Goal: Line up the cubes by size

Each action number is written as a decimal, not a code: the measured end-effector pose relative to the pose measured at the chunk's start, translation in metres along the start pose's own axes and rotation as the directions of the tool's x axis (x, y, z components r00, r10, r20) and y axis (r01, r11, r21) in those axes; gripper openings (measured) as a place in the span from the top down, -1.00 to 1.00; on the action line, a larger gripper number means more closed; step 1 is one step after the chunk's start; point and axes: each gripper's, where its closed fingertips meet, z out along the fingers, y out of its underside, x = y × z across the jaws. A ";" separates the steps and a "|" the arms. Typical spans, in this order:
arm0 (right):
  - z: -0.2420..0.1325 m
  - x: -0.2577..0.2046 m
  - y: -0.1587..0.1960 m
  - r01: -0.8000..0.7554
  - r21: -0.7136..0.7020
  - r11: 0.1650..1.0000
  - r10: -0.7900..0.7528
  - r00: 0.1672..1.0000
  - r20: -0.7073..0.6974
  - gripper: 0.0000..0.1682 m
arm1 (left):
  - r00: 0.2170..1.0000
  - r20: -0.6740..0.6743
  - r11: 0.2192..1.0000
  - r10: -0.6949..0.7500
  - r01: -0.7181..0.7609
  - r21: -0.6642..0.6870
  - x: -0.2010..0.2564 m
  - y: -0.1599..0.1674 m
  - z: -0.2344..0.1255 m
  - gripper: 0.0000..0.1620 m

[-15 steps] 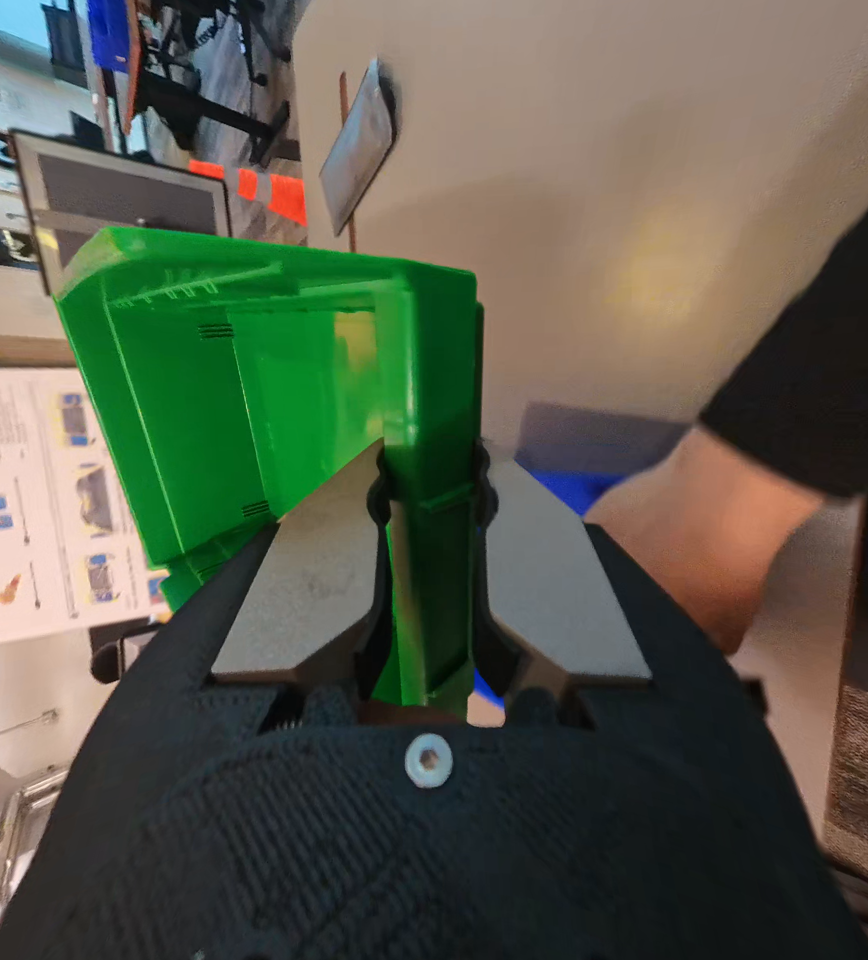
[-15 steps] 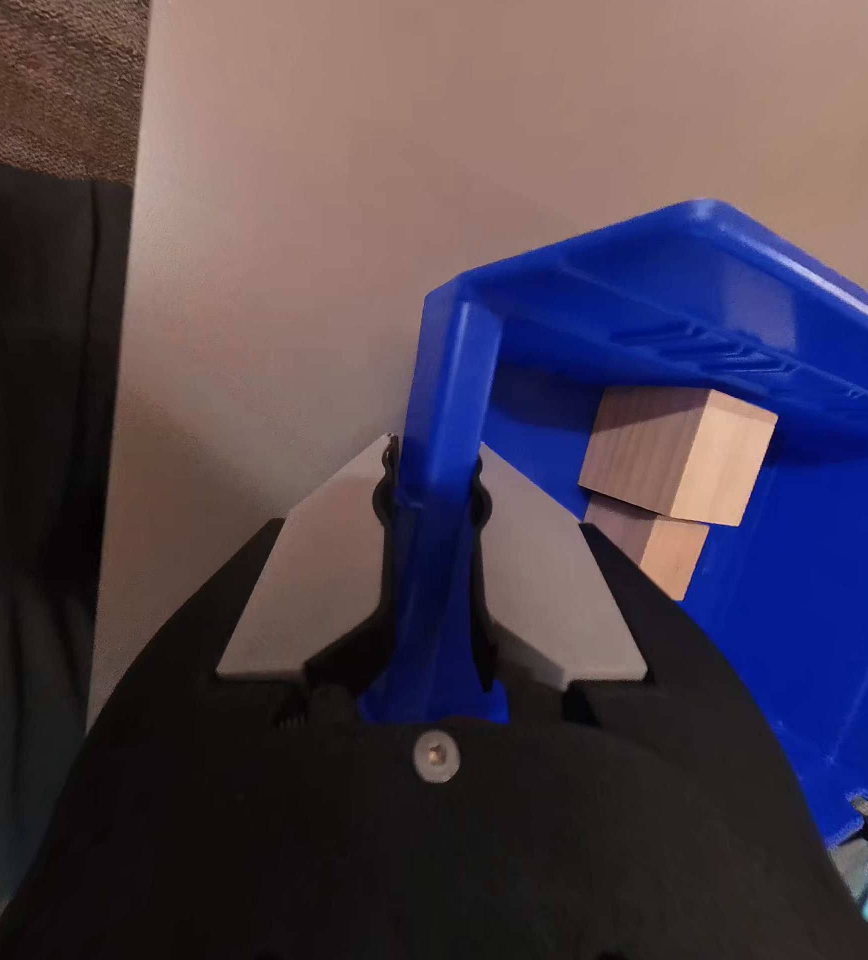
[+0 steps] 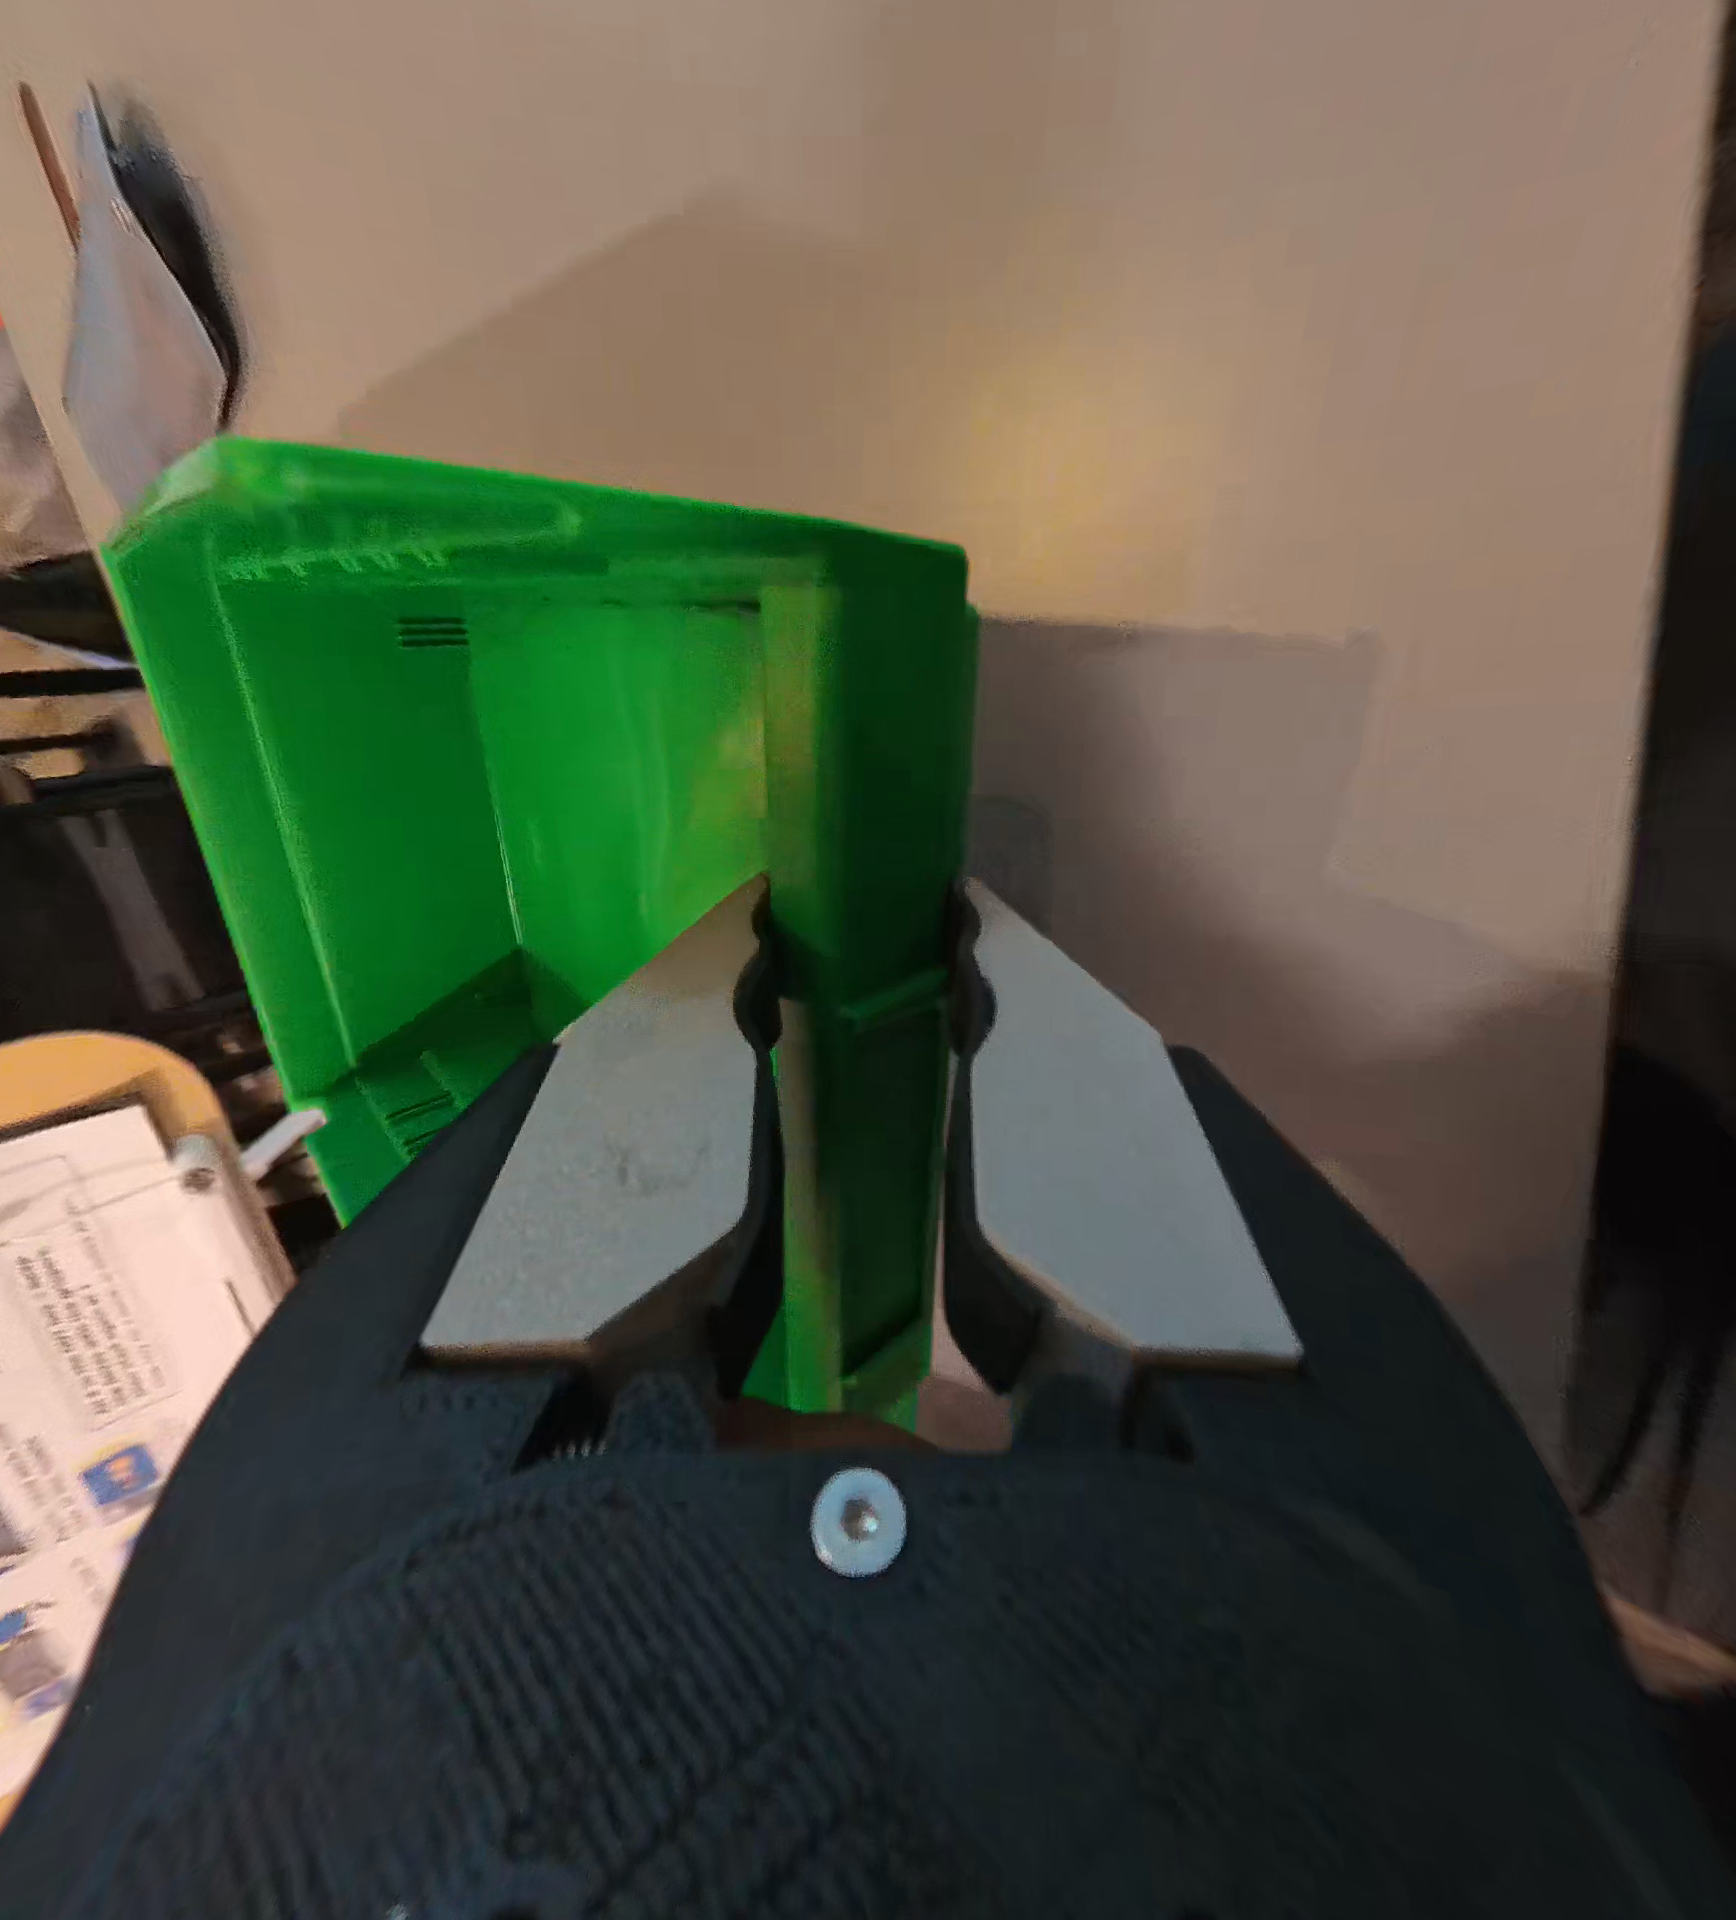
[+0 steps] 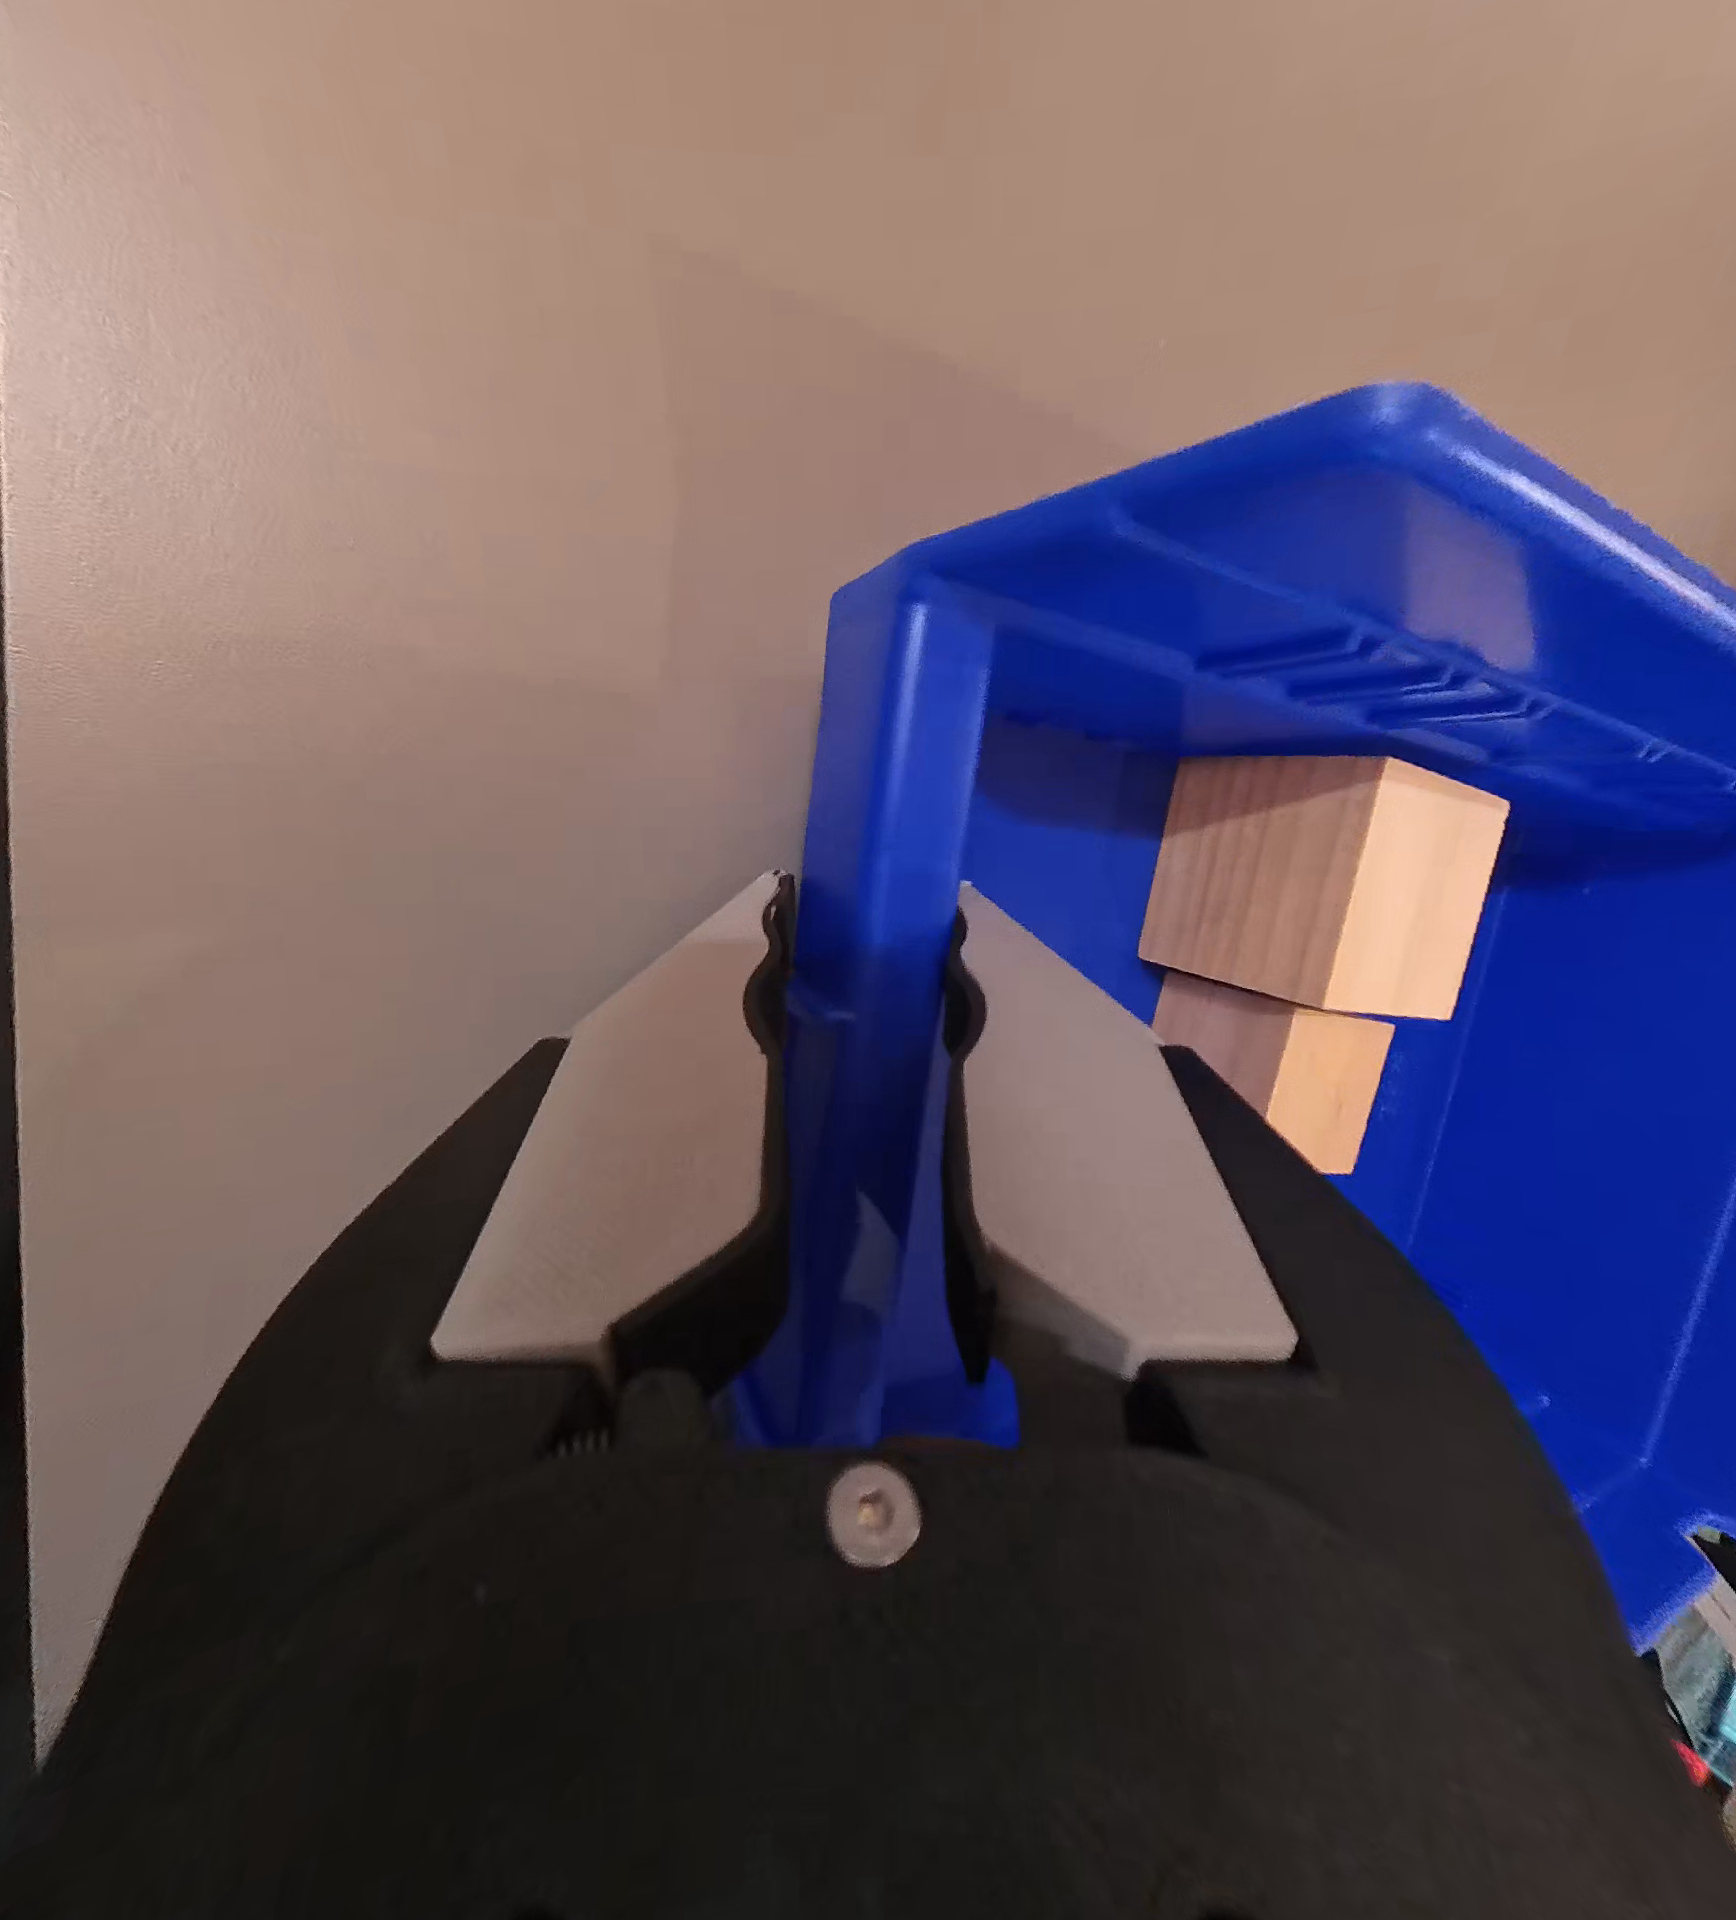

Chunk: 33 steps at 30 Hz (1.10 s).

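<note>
Each tool clamps a bin wall, left tool (image 3: 859,940) on the green bin (image 3: 552,790), right tool (image 4: 864,935) on the blue bin (image 4: 1622,1091), which needs gentle tipping to spill its two wooden cubes (image 4: 1321,883) onto the worktop (image 4: 376,520).

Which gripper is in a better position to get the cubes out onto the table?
Right, probably. The right gripper grips the blue bin, which holds both wooden cubes. The left gripper grips a green bin showing no cubes.
</note>
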 end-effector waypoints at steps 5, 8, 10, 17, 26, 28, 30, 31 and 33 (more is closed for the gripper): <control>0.000 0.001 0.000 -0.021 0.031 0.999 0.021 1.000 -0.007 0.71 | 0.995 0.093 0.999 -0.047 0.049 -0.018 0.001 -0.006 0.036 0.66; -0.004 0.010 0.001 -0.022 0.050 0.999 0.028 0.994 -0.107 0.54 | 0.991 0.110 0.990 -0.080 0.092 -0.109 0.008 0.007 0.046 0.40; -0.012 0.011 -0.004 -0.013 0.107 0.994 0.029 0.988 -0.152 0.54 | 0.985 0.121 0.988 -0.124 0.134 -0.076 0.004 0.008 0.036 0.22; -0.060 0.014 -0.007 -0.274 0.323 0.906 0.278 0.960 0.035 0.41 | 0.860 0.161 0.825 -0.484 0.386 0.413 -0.051 0.019 -0.125 0.20; -0.188 0.019 0.100 -0.739 0.485 0.468 0.564 0.672 0.480 0.21 | 0.688 -0.027 0.415 -0.725 0.467 0.781 0.010 0.162 -0.281 0.30; -0.201 0.004 0.147 -0.730 0.463 0.503 0.616 0.678 0.401 0.21 | 0.683 0.014 0.519 -0.730 0.541 0.662 0.036 0.206 -0.233 0.13; -0.201 -0.018 0.196 -0.713 0.372 0.594 0.653 0.698 0.295 0.21 | 0.705 0.032 0.616 -0.708 0.595 0.516 0.060 0.241 -0.179 0.08; -0.198 -0.025 0.221 -0.707 0.310 0.635 0.670 0.704 0.235 0.22 | 0.720 0.046 0.658 -0.692 0.603 0.451 0.067 0.255 -0.155 0.08; -0.192 -0.031 0.262 -0.701 0.203 0.683 0.689 0.711 0.136 0.22 | 0.753 0.083 0.734 -0.652 0.600 0.318 0.069 0.280 -0.110 0.12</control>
